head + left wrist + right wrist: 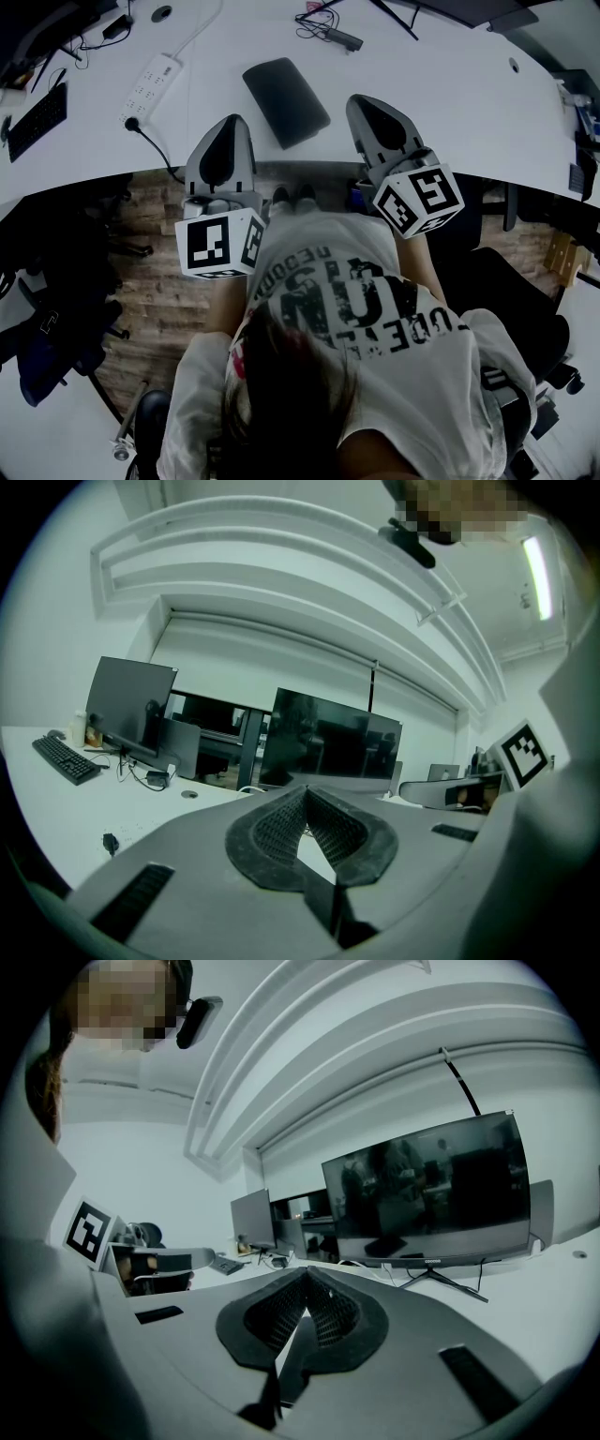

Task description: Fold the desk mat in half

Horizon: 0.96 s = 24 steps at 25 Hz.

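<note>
1. A dark desk mat is shown in the head view. It is a small, smooth, matte rectangle with rounded corners, uniformly near-black.
2. It is laid flat on the white desk and turned slantwise, with its near short end close to the desk's front edge. A thin lip can be made out along the near and right sides. Whether the mat is one layer or doubled cannot be told.
3. The mat is placed between the two grippers and slightly ahead of them — it is touched by neither.
4. The left gripper is held just left of the mat's near end, over the front edge of the desk. In the left gripper view its ribbed pads are seen closed tip to tip, and nothing is clamped between them.
5. The right gripper is held just right of the mat, and its tip is level with the mat's middle. In the right gripper view its jaws are likewise brought together at the tips — nothing is gripped.
6. A power strip is laid well to the left of the mat, and a keyboard is set further left again.
7. A wide monitor is faced by the right gripper.
</note>
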Available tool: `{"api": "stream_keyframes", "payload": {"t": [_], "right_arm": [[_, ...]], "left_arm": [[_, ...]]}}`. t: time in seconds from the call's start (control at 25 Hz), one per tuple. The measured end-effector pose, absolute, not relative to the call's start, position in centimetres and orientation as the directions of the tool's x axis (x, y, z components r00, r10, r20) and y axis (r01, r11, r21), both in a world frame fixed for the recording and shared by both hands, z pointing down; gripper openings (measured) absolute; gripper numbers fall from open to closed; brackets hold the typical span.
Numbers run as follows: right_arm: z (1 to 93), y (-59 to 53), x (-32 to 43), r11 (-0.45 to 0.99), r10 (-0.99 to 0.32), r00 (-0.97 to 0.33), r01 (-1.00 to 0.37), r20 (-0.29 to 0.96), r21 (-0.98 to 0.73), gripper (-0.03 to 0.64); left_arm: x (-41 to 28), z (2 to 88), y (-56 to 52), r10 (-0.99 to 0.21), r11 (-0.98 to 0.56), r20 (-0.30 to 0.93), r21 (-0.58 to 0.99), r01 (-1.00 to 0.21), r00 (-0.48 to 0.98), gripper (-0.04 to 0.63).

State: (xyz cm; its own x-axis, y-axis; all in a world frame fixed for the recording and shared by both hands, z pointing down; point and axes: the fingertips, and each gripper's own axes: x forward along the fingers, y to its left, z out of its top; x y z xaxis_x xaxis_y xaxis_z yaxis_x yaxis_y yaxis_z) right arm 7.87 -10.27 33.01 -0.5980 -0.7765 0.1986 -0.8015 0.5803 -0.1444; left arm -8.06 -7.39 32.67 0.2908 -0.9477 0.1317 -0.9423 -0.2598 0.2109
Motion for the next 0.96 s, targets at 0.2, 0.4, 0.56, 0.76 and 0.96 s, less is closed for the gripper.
{"api": "stream_keyframes", "payload": {"t": [0.2,0.4,0.56,0.76,0.96], "right_arm": [[32.99,-10.20,7.70,0.583,-0.776,-0.599,-0.801,0.199,-0.137,-0.006],[32.83,-10.10,7.83,0.580,-0.778,-0.595,-0.804,0.203,-0.133,-0.006],[32.78,-10.14,8.05,0.578,-0.780,-0.592,-0.806,0.203,-0.131,-0.006],[32.77,-10.14,8.23,0.578,-0.780,-0.592,-0.806,0.203,-0.128,-0.006],[32.85,-10.18,8.44,0.576,-0.781,-0.590,-0.807,0.204,-0.129,-0.006]], "left_arm": [[-8.19,32.78,-7.33,-0.948,-0.257,0.133,0.212,-0.943,0.288,0.002],[-8.15,32.79,-7.14,-0.947,-0.259,0.136,0.216,-0.941,0.292,0.002],[-7.93,32.83,-7.17,-0.945,-0.263,0.137,0.218,-0.940,0.296,0.002],[-7.73,32.78,-7.20,-0.945,-0.266,0.136,0.216,-0.939,0.299,0.002],[-7.63,32.86,-7.25,-0.945,-0.265,0.138,0.216,-0.940,0.298,0.002]]}}
